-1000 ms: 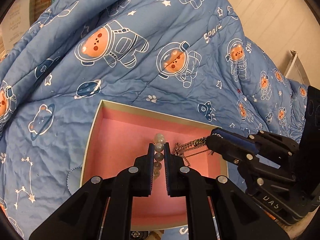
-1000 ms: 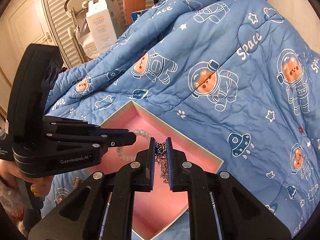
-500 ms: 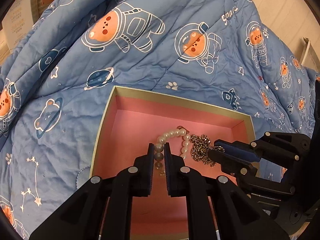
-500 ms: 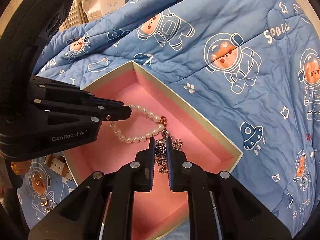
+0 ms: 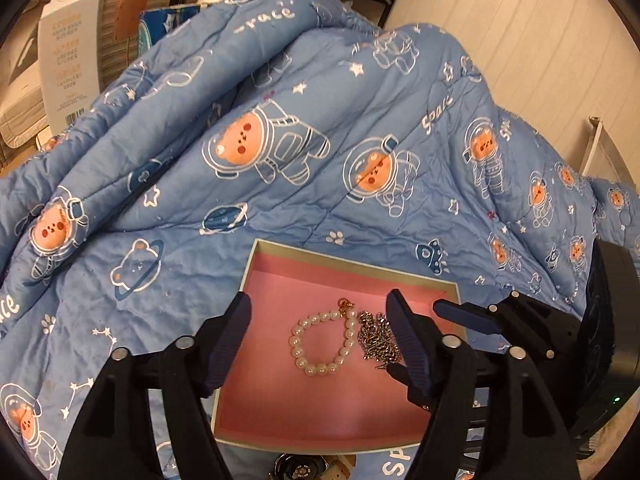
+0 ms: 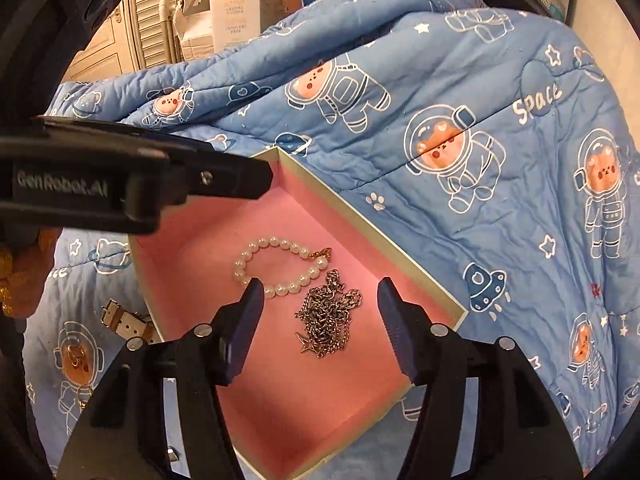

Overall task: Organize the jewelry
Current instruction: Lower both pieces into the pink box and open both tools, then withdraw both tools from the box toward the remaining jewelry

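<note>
- Pearl bracelet (image 5: 322, 343) lies loose on the pink floor of the box (image 5: 256, 268), centre-low in the left view.
- Chain necklace (image 6: 326, 316) is heaped just beside it.
- Left gripper (image 5: 318, 330) jaws are opening, gripping nothing.
- Right gripper (image 6: 320, 314) jaws are opening; the chain lies unpinched below.

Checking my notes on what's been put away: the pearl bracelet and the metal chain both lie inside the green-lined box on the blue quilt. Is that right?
Not quite: the box is lined pink, not green, as the right wrist view shows. The rest holds: the pearl bracelet and the metal chain both lie inside it, on the blue quilt.
</note>
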